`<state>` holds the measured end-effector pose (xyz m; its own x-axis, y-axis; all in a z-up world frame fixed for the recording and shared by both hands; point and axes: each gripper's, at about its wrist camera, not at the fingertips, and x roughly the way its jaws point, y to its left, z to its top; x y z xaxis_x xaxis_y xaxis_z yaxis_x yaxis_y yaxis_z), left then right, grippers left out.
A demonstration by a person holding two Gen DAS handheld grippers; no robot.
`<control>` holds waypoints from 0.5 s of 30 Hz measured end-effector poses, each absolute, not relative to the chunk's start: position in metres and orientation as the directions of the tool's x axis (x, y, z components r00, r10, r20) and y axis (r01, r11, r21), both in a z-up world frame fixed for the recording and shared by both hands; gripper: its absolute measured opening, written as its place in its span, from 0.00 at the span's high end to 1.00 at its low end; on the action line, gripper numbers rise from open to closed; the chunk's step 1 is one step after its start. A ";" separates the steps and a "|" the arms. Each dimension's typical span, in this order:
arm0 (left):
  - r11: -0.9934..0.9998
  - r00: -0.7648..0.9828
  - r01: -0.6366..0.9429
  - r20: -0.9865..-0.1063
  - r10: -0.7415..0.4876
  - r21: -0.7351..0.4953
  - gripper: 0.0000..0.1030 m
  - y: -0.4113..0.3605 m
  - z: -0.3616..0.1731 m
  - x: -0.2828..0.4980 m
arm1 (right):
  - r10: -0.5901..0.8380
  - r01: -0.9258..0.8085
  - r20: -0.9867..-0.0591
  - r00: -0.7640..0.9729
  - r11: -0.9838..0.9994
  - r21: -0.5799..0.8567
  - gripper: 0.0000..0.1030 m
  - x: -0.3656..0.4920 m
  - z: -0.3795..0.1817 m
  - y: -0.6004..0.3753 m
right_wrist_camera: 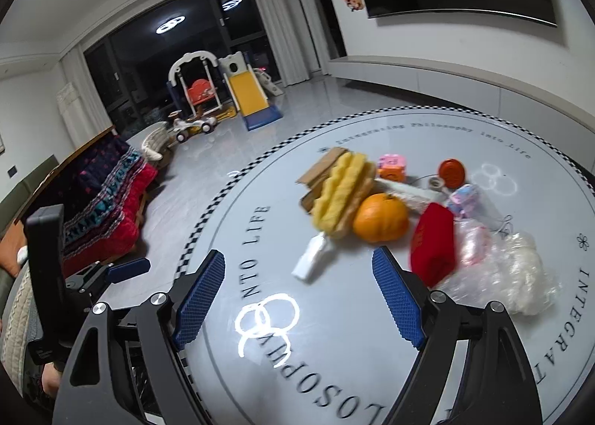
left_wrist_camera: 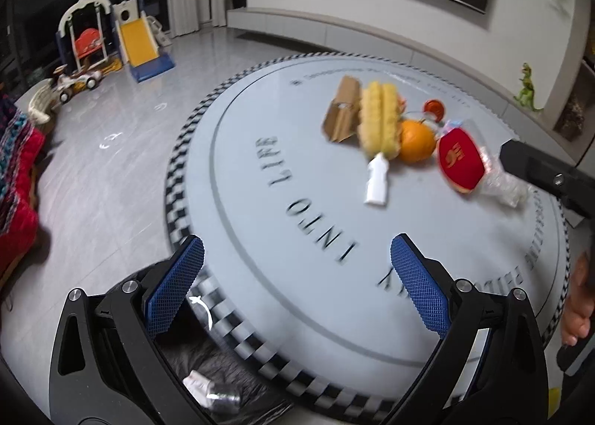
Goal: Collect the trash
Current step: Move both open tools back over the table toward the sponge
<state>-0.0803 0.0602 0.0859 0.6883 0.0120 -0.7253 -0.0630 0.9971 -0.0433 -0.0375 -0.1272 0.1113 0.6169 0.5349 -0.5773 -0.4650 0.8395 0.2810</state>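
Note:
Clutter lies on the round grey table (left_wrist_camera: 282, 149): a cardboard box (left_wrist_camera: 342, 108), a yellow sponge brush (left_wrist_camera: 379, 120) with a white handle (left_wrist_camera: 377, 183), an orange (left_wrist_camera: 416, 140), a red packet (left_wrist_camera: 459, 160) and crumpled clear plastic (left_wrist_camera: 505, 187). My left gripper (left_wrist_camera: 296, 242) is open and empty over the table's near edge. My right gripper (right_wrist_camera: 299, 254) is open and empty too, short of the white handle (right_wrist_camera: 312, 257), the orange (right_wrist_camera: 379, 216), the red packet (right_wrist_camera: 433, 242) and the clear plastic (right_wrist_camera: 502, 268).
A bin with a black liner (left_wrist_camera: 223, 361) sits below the table edge under my left gripper, with a white scrap (left_wrist_camera: 197, 384) inside. A pink cube (right_wrist_camera: 390, 164), a red lid (right_wrist_camera: 452, 168) and a blue-pink wrapper (right_wrist_camera: 465, 198) lie further back. A sofa with a red blanket (right_wrist_camera: 111, 209) stands on the left.

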 end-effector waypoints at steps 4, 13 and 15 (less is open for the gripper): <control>0.998 0.707 -0.006 -0.707 -0.037 -0.059 0.06 0.041 0.094 -0.055 | 0.515 -0.427 -0.577 0.634 0.855 0.294 0.30 -0.015 0.109 -0.148; 0.995 0.718 0.068 -0.689 -0.097 -0.069 0.06 0.015 0.096 -0.007 | 0.458 -0.357 -0.626 0.631 0.888 0.290 0.38 0.028 0.089 -0.173; 0.995 0.716 0.073 -0.691 -0.098 -0.066 0.06 0.012 0.094 -0.002 | 0.449 -0.349 -0.640 0.623 0.892 0.287 0.40 0.035 0.083 -0.174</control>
